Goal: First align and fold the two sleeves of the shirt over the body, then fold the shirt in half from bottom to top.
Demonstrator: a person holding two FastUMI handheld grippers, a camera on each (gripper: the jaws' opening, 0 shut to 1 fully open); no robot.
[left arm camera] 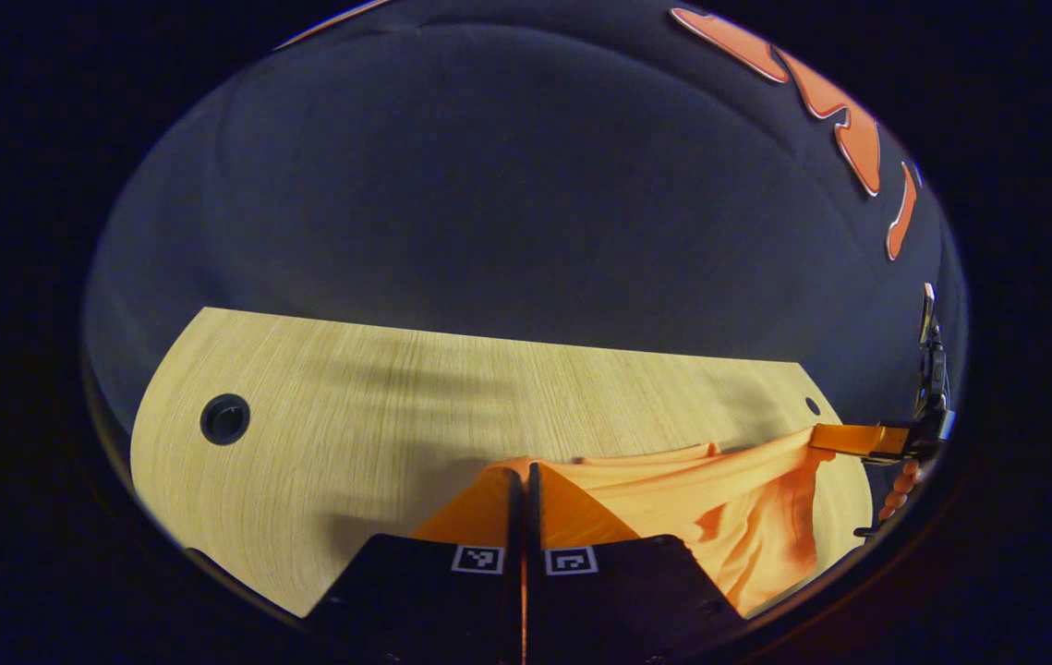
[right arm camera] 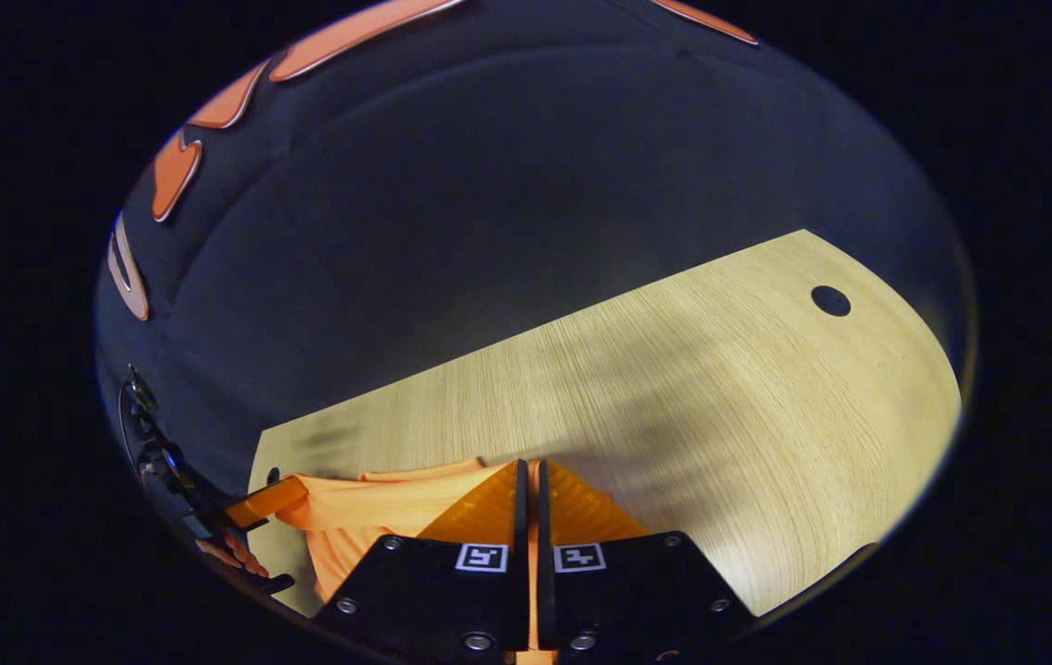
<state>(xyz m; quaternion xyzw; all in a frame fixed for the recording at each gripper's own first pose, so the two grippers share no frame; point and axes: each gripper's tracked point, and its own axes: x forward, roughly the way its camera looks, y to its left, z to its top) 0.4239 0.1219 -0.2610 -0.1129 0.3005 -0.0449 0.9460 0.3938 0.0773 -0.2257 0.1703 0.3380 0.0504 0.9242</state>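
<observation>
An orange shirt (left arm camera: 729, 499) hangs stretched between my two grippers above the wooden table (left arm camera: 350, 397). My left gripper (left arm camera: 526, 471) is shut on one end of its upper edge, the fingers pressed together with cloth running off to the right. At the far right of the left gripper view my right gripper (left arm camera: 819, 436) pinches the other end. In the right gripper view my right gripper (right arm camera: 527, 466) is shut on the shirt (right arm camera: 378, 513), which sags away to the left towards my left gripper (right arm camera: 295, 489). The shirt's lower part drapes down, its sleeves hidden in folds.
The table (right arm camera: 719, 416) has a large round cable hole (left arm camera: 225, 418) at one end and a smaller hole (right arm camera: 830, 300) at the other. The booth's dark wall rises behind its far edge. A hand (left arm camera: 900, 489) holds the right gripper, and another hand (right arm camera: 230, 554) holds the left one.
</observation>
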